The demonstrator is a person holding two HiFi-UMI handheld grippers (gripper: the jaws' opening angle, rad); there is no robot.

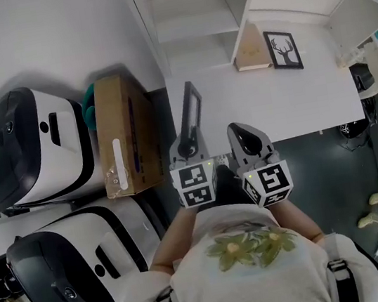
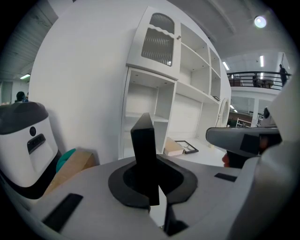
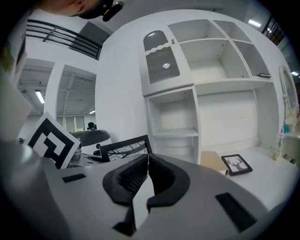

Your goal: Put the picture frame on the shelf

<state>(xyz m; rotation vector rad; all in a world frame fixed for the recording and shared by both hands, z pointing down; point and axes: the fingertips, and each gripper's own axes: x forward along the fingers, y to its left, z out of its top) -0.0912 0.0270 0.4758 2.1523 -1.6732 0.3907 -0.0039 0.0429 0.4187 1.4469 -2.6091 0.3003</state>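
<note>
A black picture frame stands upright and edge-on between the jaws of my left gripper, which is shut on it. In the left gripper view the frame's dark edge rises from the closed pads of the left gripper. In the right gripper view its face shows a branch print. My right gripper is beside it, shut, with nothing held. The white shelf unit stands ahead, its lower compartments bare.
On the white table a second small frame with a deer print lies next to a tan board. A cardboard box and two white-and-black machines stand at the left.
</note>
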